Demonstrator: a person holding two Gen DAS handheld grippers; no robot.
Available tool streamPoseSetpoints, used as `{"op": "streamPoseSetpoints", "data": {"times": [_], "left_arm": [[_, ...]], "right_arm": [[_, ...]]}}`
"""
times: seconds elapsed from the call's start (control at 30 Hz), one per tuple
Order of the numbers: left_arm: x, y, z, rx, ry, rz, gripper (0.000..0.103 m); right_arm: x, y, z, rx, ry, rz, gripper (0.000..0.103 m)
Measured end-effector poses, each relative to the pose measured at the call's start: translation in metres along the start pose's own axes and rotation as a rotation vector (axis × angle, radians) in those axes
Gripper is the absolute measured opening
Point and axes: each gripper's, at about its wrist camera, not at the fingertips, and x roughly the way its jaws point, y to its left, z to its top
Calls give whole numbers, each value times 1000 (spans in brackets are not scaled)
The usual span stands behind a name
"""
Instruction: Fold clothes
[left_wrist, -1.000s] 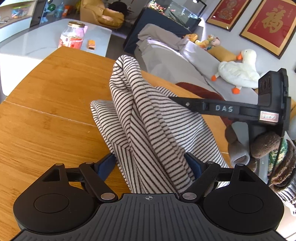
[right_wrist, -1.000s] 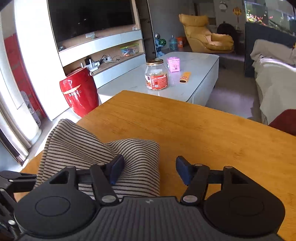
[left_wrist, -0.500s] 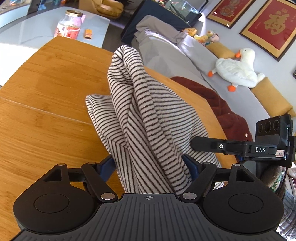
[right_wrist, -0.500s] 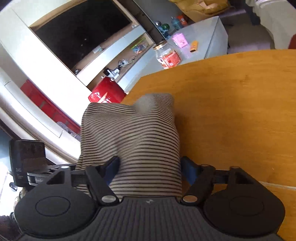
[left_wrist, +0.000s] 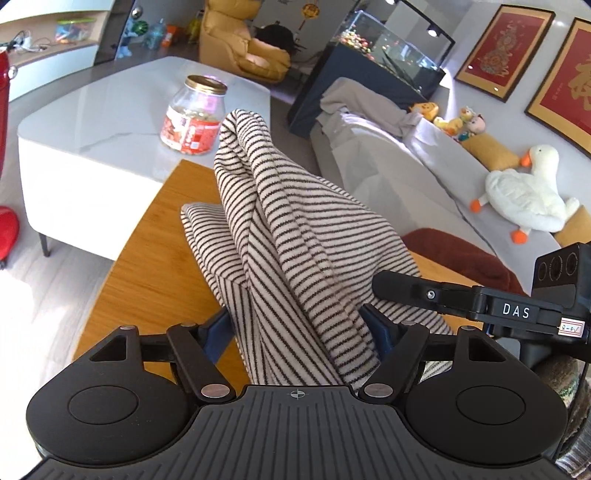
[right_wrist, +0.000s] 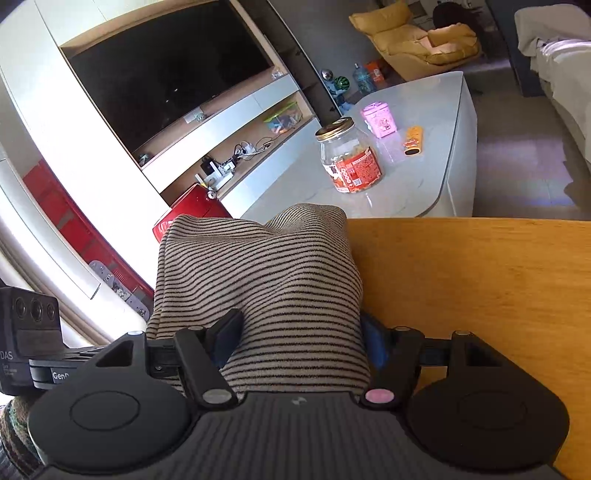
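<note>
both grippers have swung toward the wooden table's (left_wrist: 155, 266) edge, each clamped on the bunched black-and-cream striped knit garment (left_wrist: 295, 236); left gripper (left_wrist: 299, 328) firm, right gripper (right_wrist: 299, 332) jaws opening, so cloth risks slipping free.

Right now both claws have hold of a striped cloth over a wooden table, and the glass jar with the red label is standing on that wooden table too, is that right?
Nearly. The glass jar is not on the wooden table; the right wrist view shows it on the white table beyond. Both claws, left and right, do have the striped cloth between their fingers, though the right claw's jaws are opening.
</note>
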Motion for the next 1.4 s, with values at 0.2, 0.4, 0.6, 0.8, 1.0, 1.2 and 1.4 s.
{"op": "streamPoseSetpoints", "data": {"times": [0.2, 0.4, 0.6, 0.8, 1.0, 1.2, 1.4], "left_arm": [[-42, -16, 19, 138, -129, 68, 77], [-41, -45, 66, 252, -226, 7, 76], [25, -17, 83, 189, -79, 82, 62], [40, -1, 75, 172, -62, 103, 62], [41, -1, 71, 185, -74, 107, 63], [17, -1, 70, 118, -111, 124, 68], [-41, -17, 24, 57, -132, 155, 85]], "right_arm": [[8, -3, -4, -41, -35, -12, 83], [10, -1, -3, -64, -33, -34, 87], [-25, 47, 1, -322, -133, -137, 84], [-12, 75, -5, -411, -35, -60, 83], [-3, 75, -30, -484, -50, -150, 90], [-37, 54, -13, -309, -78, -132, 90], [-57, 10, -10, -133, -87, -110, 90]]}}
